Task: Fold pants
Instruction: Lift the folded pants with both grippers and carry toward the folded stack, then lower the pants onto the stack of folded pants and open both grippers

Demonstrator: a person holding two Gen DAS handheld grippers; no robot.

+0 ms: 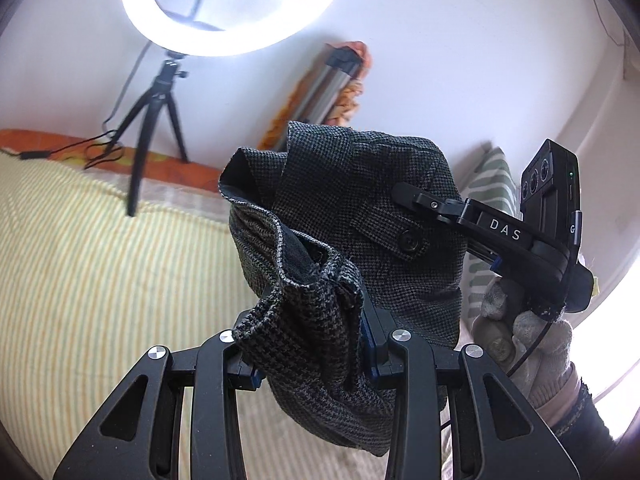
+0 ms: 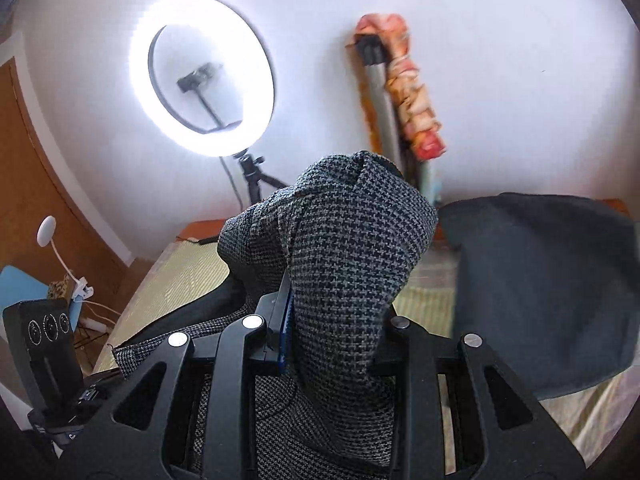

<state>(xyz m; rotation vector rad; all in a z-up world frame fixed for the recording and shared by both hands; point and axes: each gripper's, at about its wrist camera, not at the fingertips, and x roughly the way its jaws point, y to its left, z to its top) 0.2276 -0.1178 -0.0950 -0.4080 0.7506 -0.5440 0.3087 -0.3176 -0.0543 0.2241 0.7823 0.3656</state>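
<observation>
The grey houndstooth woven pants (image 1: 344,200) hang above the yellow-striped bed (image 1: 100,260), pinched by both the left tool (image 1: 308,344) and right tool (image 2: 332,328). Soft, floppy, fairly thick; best held at the waistband corners.

The pants (image 1: 348,216) are grey houndstooth weave, bunched and hanging in folds above the bed, button tab showing.

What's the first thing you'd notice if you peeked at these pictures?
The glowing ring light on its tripod shines against the white wall. In front of it, the checked grey pants are held up above the striped bed, pinched by the left gripper and the right gripper.
</observation>
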